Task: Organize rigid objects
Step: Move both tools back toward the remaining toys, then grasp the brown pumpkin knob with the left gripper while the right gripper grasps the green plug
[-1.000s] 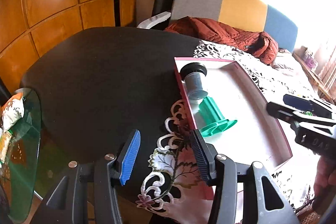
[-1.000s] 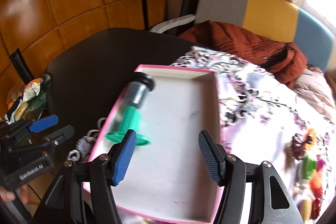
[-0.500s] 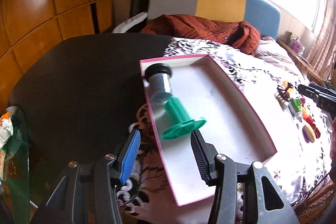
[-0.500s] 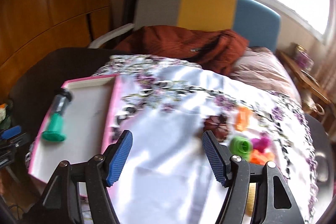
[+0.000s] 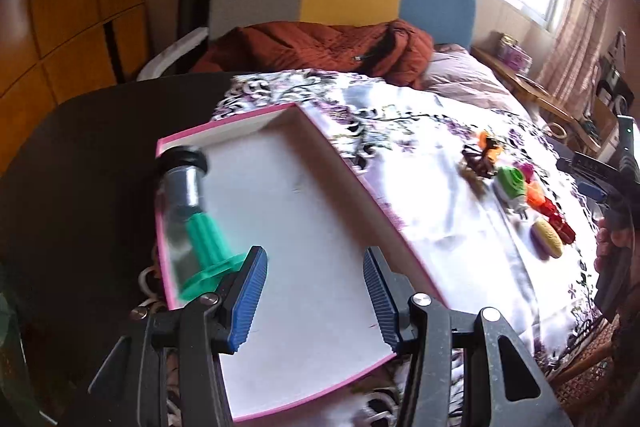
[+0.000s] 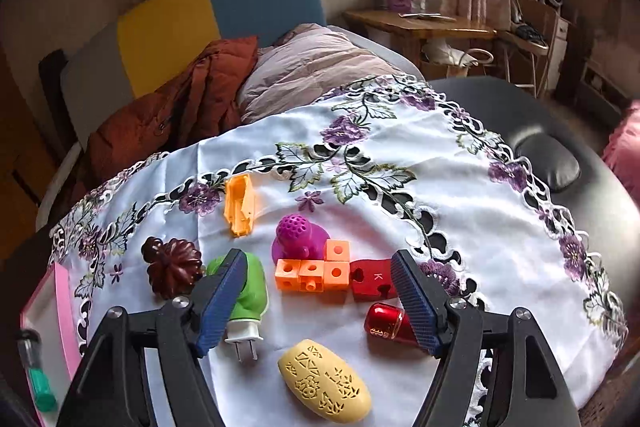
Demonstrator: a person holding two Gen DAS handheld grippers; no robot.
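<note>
A pink-rimmed white tray (image 5: 228, 125) lies on the table's left part; a green-and-grey cylinder (image 5: 198, 223) lies along its left wall and also shows in the right wrist view (image 6: 36, 375). My left gripper (image 5: 314, 297) is open and empty above the tray's near end. My right gripper (image 6: 316, 303) is open and empty, hovering over a cluster of small objects on the cloth: green plug (image 6: 250, 297), orange blocks (image 6: 316, 269), red block (image 6: 372, 279), red cylinder (image 6: 386, 321), yellow oval (image 6: 324, 383), purple piece (image 6: 298, 233), brown flower shape (image 6: 172, 267), orange clip (image 6: 240, 203).
A white embroidered cloth (image 6: 400, 163) covers a black round table (image 5: 80, 155). A bed with a rust-red jacket (image 5: 320, 47) and a grey, yellow and blue headboard stands behind. A wooden desk (image 6: 420, 23) stands at the far right.
Both grippers have swung right. The right view went from the tray to the object cluster. The left gripper moved from the table's edge to over the tray. Both stay open.
</note>
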